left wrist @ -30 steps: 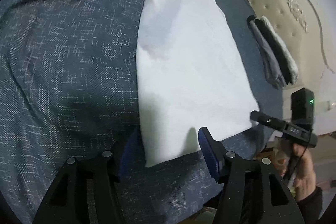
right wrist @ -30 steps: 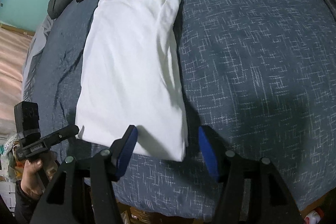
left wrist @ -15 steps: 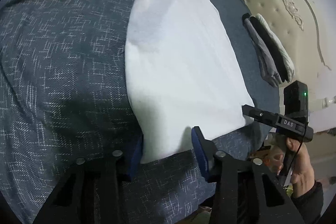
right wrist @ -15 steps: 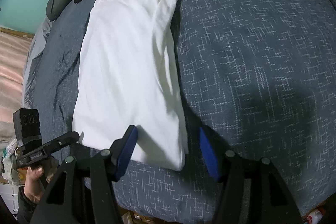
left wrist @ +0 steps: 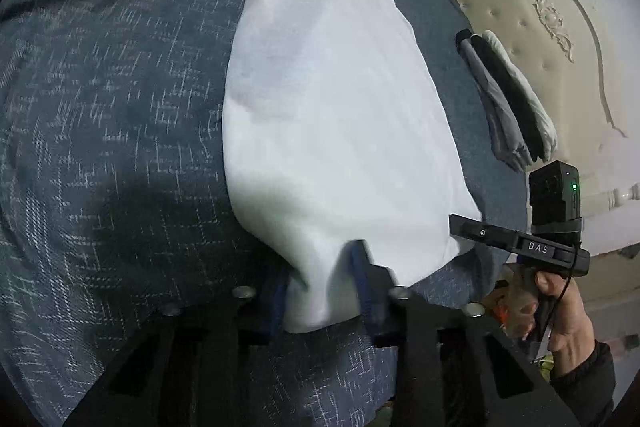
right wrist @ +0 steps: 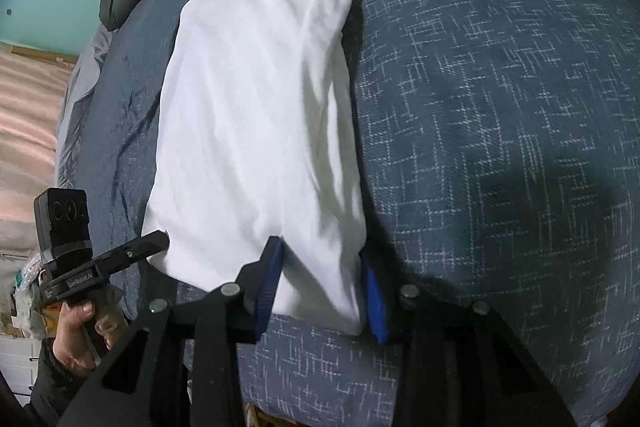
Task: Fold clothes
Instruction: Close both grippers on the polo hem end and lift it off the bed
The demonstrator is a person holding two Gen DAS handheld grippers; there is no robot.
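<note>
Both grippers had just been closing: left gripper (left wrist: 320, 287) and right gripper (right wrist: 320, 291) clamped the white shirt (left wrist: 332, 107)'s near corners on the bed (left wrist: 100, 107)

The left claw (left wrist: 322, 285) has just been closing and pinches the near corner of the folded white shirt (left wrist: 332, 99) on the blue bedspread (left wrist: 100, 107); the right claw (left wrist: 464, 225) touches the other near corner.
</note>
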